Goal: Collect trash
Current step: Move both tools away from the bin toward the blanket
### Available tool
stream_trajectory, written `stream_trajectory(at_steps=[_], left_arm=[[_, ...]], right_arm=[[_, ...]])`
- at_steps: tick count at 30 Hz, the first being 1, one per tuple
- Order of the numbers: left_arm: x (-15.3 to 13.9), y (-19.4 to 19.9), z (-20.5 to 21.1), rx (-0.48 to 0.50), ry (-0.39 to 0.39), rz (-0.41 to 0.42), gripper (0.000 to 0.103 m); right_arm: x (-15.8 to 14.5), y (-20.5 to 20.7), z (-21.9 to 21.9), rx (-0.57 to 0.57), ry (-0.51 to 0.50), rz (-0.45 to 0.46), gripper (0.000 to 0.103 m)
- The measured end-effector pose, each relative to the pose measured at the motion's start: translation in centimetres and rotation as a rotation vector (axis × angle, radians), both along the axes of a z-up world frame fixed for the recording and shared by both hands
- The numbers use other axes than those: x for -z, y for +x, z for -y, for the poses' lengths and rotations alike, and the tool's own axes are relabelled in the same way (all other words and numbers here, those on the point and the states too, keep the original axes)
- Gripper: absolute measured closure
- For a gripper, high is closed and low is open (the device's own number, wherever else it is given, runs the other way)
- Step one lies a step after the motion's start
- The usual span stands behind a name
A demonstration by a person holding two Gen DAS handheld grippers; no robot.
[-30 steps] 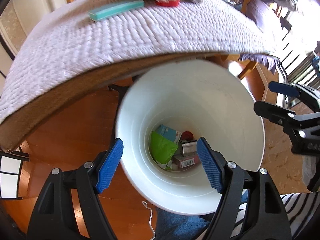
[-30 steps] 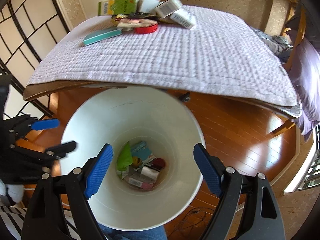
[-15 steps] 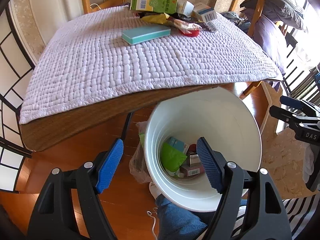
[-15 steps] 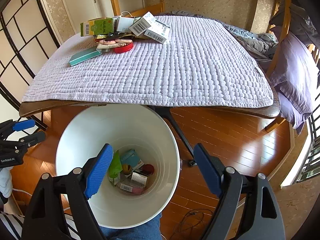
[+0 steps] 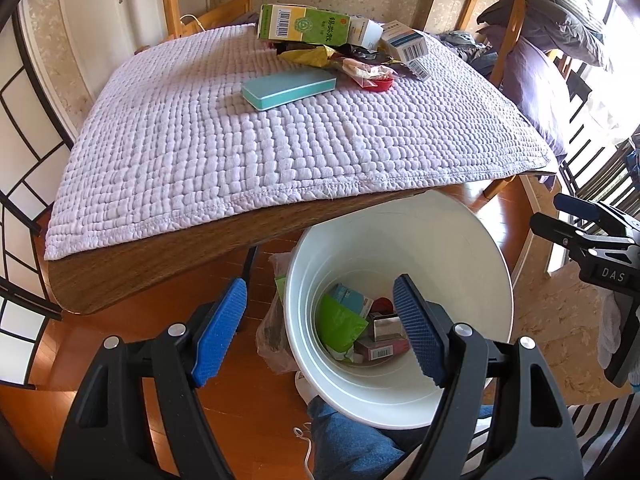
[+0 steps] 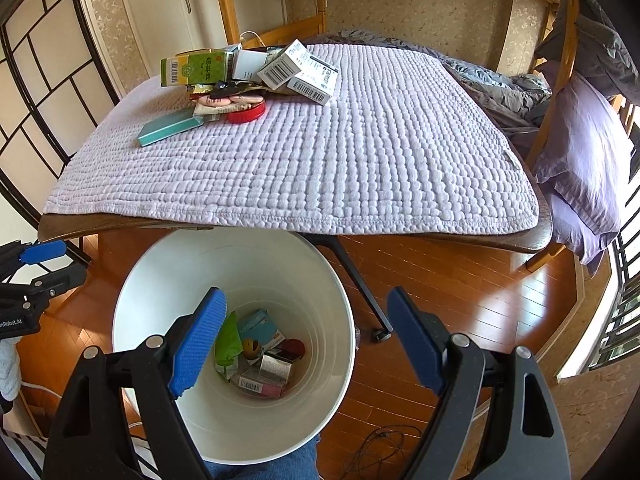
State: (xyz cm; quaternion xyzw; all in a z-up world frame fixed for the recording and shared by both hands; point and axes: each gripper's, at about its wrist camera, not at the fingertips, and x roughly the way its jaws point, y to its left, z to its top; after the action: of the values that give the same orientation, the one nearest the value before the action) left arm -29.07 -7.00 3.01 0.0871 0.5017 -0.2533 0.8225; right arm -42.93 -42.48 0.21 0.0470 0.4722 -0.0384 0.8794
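Observation:
A white bin [image 5: 420, 248] [image 6: 240, 272] stands on the floor by the table's near edge, holding a green wrapper [image 5: 340, 324] and several small boxes. More trash lies at the far end of the quilted table cover [image 5: 240, 152]: a green box [image 5: 304, 26] [image 6: 196, 66], a teal box [image 5: 288, 88] [image 6: 170, 128], a red lid [image 6: 246, 112], white barcode boxes [image 6: 296, 68] and wrappers. My left gripper [image 5: 318, 292] hangs open above the bin's left side, holding nothing. My right gripper [image 6: 305, 298] is open and bare over the bin's right rim.
A crumpled plastic bag [image 5: 276, 332] lies against the bin. A table leg with a caster [image 6: 378, 334] stands on the wooden floor. Purple pillows [image 6: 580, 148] and bedding fill the right. The person's jeans-clad knee [image 5: 352, 440] is below the bin.
Both grippers have risen and drawn back from the bin. The bin looks smaller and lower in both views, and the tabletop with its trash pile has come into full view.

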Motion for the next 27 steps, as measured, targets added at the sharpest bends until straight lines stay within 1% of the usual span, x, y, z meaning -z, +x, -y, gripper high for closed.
stream_trajectory(at_steps=[14,24,27], left_arm=[[-1.2,0.3,-0.1,0.002,-0.015,0.024,0.026],[-2.0,1.5,0.4,-0.002,-0.03,0.042,0.026],[-2.0,2.2,0.7,0.013,-0.027,0.047,0.026]], right_arm=[[-1.4,0.5,0.1,0.007,-0.002,0.036,0.021],[-2.6,2.1,0.0,-0.007,-0.005,0.078,0.021],[-3.1,3.0,-0.1,-0.021,-0.01,0.094,0.021]])
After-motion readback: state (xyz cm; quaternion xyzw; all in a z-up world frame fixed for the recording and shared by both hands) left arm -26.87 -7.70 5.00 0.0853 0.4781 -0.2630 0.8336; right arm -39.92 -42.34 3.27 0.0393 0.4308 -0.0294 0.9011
